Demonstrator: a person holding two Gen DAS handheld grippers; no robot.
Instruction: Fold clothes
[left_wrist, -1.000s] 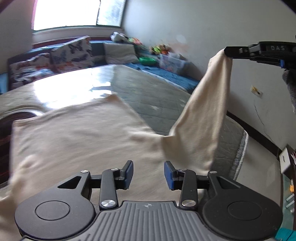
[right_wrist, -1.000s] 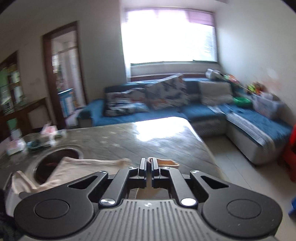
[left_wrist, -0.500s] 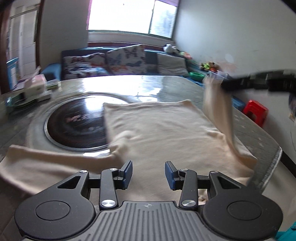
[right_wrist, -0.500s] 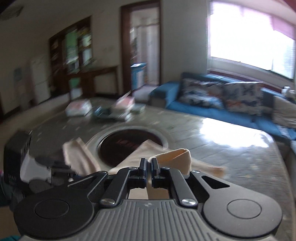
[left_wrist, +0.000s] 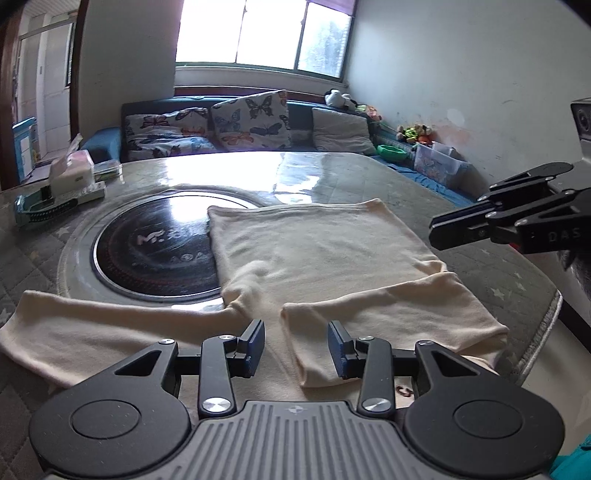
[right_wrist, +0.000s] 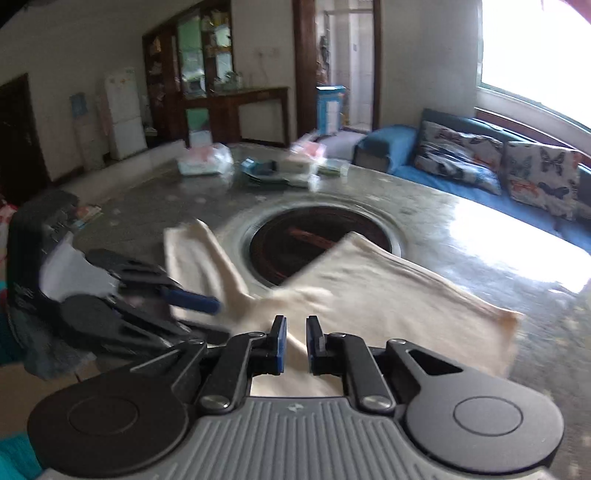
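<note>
The cream long-sleeved knit top lies spread flat on the grey quilted tabletop, its body reaching away from me toward the window. Its left edge overlaps the round black glass hotplate set into the middle of the tabletop. One sleeve stretches out flat to my left along the near edge. The other sleeve is folded inward across the lower body of the top, its cuff end lying just in front of me.

My left claw hovers low over the near hem, its two blue-padded fingers spread well apart with nothing between them. The folded sleeve's cuff lies beneath the right-hand finger; I cannot tell whether the finger touches the cloth.

My right claw is above the right side of the top, its fingers a narrow gap apart and gripping nothing; cream cloth shows through the gap below. In the left wrist view it appears as a black arm held in the air over the right edge of the tabletop, clear of the fabric.

At the far left of the tabletop sit a white tissue box and some flat packets. Beyond the tabletop stands a blue sofa with butterfly-print cushions under a bright window.
</note>
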